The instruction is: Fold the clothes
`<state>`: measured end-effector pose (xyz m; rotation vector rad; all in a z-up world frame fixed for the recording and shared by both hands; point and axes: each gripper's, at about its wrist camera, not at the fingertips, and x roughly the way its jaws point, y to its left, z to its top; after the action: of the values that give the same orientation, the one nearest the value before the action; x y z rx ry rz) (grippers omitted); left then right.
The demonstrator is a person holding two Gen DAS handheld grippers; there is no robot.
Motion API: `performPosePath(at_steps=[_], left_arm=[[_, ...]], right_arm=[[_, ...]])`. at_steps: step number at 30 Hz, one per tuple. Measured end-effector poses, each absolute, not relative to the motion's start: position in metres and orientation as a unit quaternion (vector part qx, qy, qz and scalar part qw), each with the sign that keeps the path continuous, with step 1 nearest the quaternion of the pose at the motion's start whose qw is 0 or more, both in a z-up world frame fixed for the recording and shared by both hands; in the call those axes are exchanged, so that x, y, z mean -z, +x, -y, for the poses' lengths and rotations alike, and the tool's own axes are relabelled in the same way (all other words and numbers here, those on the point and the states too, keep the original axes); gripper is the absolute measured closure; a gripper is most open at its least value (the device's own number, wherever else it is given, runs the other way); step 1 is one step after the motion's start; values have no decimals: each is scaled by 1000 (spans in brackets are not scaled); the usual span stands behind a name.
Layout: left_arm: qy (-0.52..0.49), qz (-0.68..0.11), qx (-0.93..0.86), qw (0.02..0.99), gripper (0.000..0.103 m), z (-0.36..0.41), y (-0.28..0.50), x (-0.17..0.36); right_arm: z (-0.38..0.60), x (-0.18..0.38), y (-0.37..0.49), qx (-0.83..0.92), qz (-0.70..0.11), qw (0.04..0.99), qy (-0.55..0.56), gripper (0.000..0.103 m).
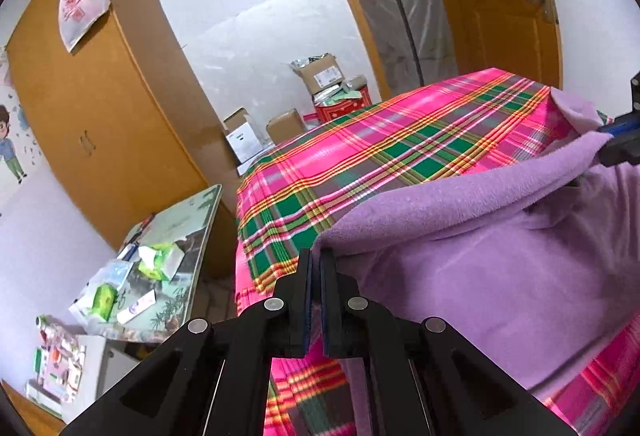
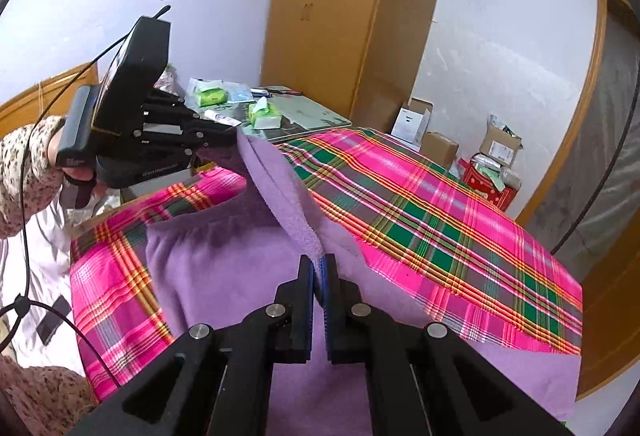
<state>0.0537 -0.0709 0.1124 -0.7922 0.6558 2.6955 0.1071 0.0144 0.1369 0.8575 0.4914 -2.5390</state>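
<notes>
The left gripper (image 1: 317, 268) has its jaws pinched together on one edge of a purple fleece garment (image 1: 500, 244), and the right gripper (image 2: 319, 272) is likewise clamped on a fold of the same fleece, so the lifted edge runs taut between the two. The rest of the garment lies spread on a pink, green and yellow plaid cloth (image 1: 400, 147) that covers the work surface. In the right wrist view a hand (image 2: 76, 171) in a speckled sleeve (image 2: 24, 163) grips the left device, whose black body carries small pale lettering too blurred to read. Just beyond the plaid cloth stands a small table (image 2: 312, 115) littered with green tissue packs (image 2: 264, 115) and a white tube (image 2: 222, 117). Farther back, on the floor by the white wall, sit cardboard boxes (image 1: 320, 75): the top one is open with silvery packaging showing inside, and a white shipping label on its side cannot be read; below it is a red box (image 1: 340, 107). A white plastic bag with red print (image 1: 80, 3), illegible, hangs on the wooden wardrobe (image 1: 96, 107).
</notes>
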Motion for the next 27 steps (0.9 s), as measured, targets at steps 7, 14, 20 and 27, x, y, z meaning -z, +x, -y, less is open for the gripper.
performPosePath(at_steps=[7, 14, 20, 27], left_arm=[[-275, -229, -924, 132, 100, 73, 80, -103], [-294, -217, -921, 137, 100, 77, 95, -81], [-311, -209, -916, 143, 100, 80, 105, -62], [-324, -202, -913, 143, 99, 84, 115, -49]], right_arm=[[-12, -124, 129, 909, -170, 204, 322, 99], [-10, -97, 141, 902, -161, 206, 343, 99], [-12, -75, 145, 898, -136, 206, 364, 99], [-16, -60, 151, 902, -104, 200, 370, 99]])
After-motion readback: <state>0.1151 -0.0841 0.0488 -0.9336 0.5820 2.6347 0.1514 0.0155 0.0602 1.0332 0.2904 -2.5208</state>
